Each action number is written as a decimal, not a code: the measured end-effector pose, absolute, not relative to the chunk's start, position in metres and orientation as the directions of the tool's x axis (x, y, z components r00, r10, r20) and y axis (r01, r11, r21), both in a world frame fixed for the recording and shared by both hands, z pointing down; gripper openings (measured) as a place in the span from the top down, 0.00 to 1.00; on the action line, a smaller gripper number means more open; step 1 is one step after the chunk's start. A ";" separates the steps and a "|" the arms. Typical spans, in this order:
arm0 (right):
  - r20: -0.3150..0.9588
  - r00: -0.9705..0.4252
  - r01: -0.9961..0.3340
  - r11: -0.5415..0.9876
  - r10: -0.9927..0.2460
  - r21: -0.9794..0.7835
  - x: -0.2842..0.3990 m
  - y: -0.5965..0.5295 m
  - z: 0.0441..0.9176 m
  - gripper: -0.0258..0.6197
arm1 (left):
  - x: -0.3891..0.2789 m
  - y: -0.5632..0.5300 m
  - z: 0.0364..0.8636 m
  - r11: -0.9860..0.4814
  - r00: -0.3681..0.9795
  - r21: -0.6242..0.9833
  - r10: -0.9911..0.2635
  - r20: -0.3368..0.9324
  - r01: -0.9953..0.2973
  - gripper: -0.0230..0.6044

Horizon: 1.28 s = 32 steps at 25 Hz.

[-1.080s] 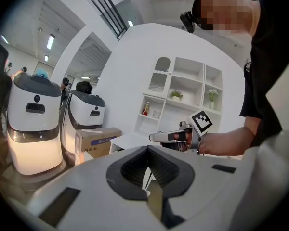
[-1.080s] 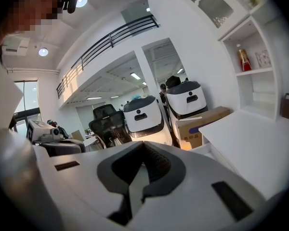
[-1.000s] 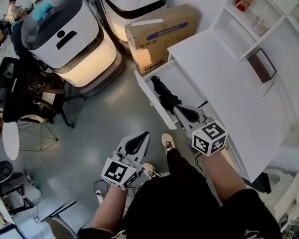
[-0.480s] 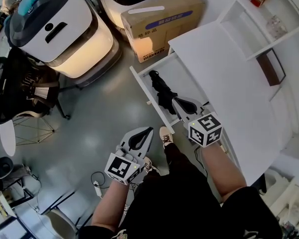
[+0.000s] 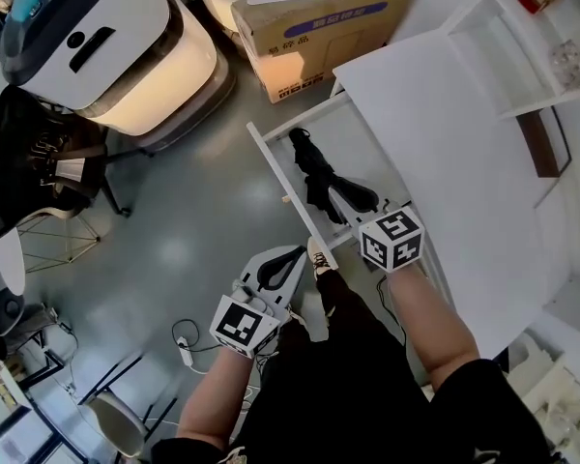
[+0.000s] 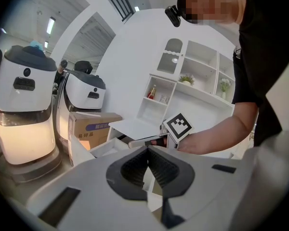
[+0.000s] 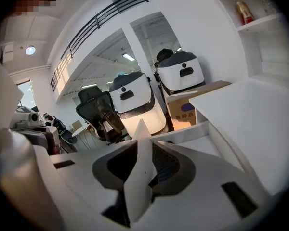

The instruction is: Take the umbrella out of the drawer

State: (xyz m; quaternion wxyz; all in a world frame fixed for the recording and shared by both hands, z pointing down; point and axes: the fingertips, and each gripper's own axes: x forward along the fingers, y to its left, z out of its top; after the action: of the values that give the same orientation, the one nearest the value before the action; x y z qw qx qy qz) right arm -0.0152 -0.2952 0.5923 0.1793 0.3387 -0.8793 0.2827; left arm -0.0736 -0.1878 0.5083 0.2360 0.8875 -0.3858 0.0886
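A folded black umbrella (image 5: 314,170) lies in the open white drawer (image 5: 269,159) pulled out from the white desk (image 5: 435,133). My right gripper (image 5: 340,193) hangs over the umbrella's near end, pointing along the drawer. Its jaws are opening, and a narrow gap shows between them in the right gripper view (image 7: 143,146). A white drawer edge shows through that gap and no pad presses on anything. My left gripper (image 5: 295,256) is beside the drawer front over the floor. Its tips meet in the left gripper view (image 6: 147,149) with nothing held.
A cardboard box (image 5: 319,22) stands on the floor beyond the drawer. Two large white machines (image 5: 106,37) stand at the far left, with a black chair (image 5: 29,153) near them. White shelves (image 5: 532,37) rise behind the desk. The person's feet (image 5: 317,255) are close to the drawer.
The right gripper has come down and forward over the umbrella's near end. The left gripper has sunk and drifted toward the drawer front.
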 end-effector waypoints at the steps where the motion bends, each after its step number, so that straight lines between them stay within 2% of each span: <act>1: 0.518 -0.705 -0.697 0.608 -0.484 -0.379 -0.015 -0.298 0.602 0.84 | -0.072 -0.189 0.512 -0.594 0.689 0.350 -0.638 0.343 -0.724 0.96; 18: 0.724 -0.630 -0.716 0.570 -0.281 -0.403 -0.024 -0.323 0.760 0.66 | -0.067 -0.197 0.553 -0.559 0.666 0.363 -0.625 0.407 -0.746 0.95; 23: 0.774 -0.591 -0.727 0.565 -0.227 -0.390 -0.027 -0.326 0.788 0.57 | -0.068 -0.192 0.558 -0.552 0.659 0.361 -0.622 0.422 -0.752 0.95; 32: 0.811 -0.564 -0.725 0.562 -0.154 -0.398 -0.041 -0.329 0.822 0.53 | -0.073 -0.186 0.571 -0.514 0.644 0.387 -0.623 0.444 -0.765 0.95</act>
State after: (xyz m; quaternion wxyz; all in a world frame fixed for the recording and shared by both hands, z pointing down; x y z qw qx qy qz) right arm -0.0412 -0.3295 0.8216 0.3773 0.2750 -0.7991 0.3788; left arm -0.0733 -0.1861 0.5707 0.2836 0.8611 -0.4030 0.1252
